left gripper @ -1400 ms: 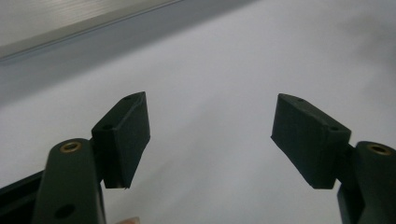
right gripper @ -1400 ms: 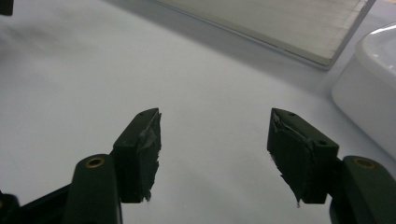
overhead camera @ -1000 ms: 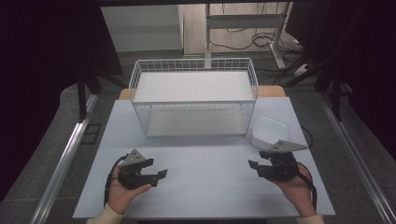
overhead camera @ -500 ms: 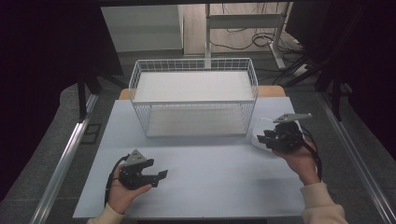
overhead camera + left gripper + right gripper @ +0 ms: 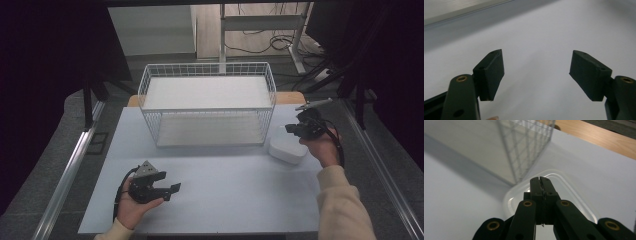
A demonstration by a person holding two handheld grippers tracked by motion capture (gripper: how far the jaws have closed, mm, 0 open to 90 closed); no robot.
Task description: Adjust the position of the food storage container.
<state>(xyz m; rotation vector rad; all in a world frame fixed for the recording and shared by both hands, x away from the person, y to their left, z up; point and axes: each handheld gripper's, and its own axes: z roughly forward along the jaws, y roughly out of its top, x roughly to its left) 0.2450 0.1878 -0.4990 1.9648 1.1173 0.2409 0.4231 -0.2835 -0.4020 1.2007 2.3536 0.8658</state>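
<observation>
- White plastic container sits on the bench, right of centre in the high view, just beside the lower right corner of the wire basket; in the right tool view it lies directly under the jaws.
- Right tool hovers above the container's far edge. Its jaws have just been closing and now stand together with nothing between them.
- Before any grasp, spread the jaws, straddle one rim, then clamp; a thin rim may slip.
- Keep clear of the basket wires during the lift.
- Left tool, lower left, rests on the bench with its jaws apart and empty; leave it parked.
</observation>
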